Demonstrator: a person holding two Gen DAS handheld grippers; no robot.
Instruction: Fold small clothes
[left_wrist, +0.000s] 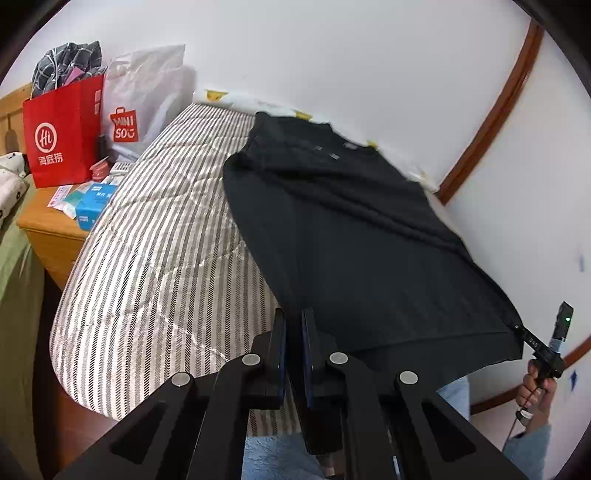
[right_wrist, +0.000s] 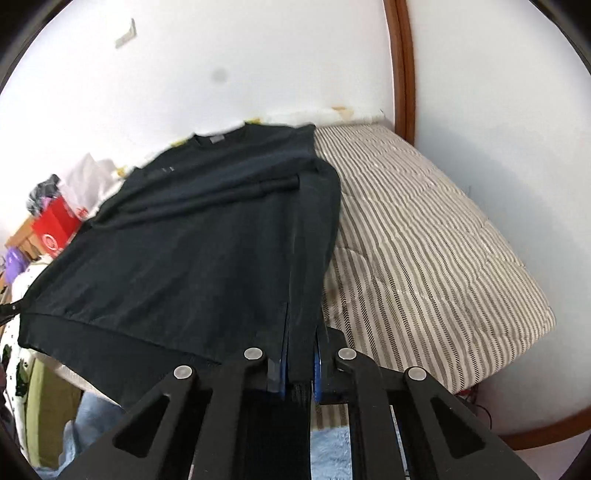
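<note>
A black long-sleeved sweater (left_wrist: 354, 236) lies spread on the striped mattress (left_wrist: 155, 251), neck towards the wall, sleeves folded across its body. My left gripper (left_wrist: 293, 317) is shut on the hem's left corner and lifts it off the bed. My right gripper (right_wrist: 301, 332) is shut on the hem's right corner of the sweater (right_wrist: 192, 251); it also shows in the left wrist view (left_wrist: 524, 332), held by a hand. The hem hangs taut between both grippers above the mattress edge (right_wrist: 443, 266).
A wooden bedside table (left_wrist: 48, 225) at the left holds a red paper bag (left_wrist: 62, 133), a white Miniso bag (left_wrist: 144, 103) and small boxes (left_wrist: 92, 203). White walls with brown trim (left_wrist: 491, 110) bound the bed. Blue fabric (right_wrist: 328, 450) lies below the grippers.
</note>
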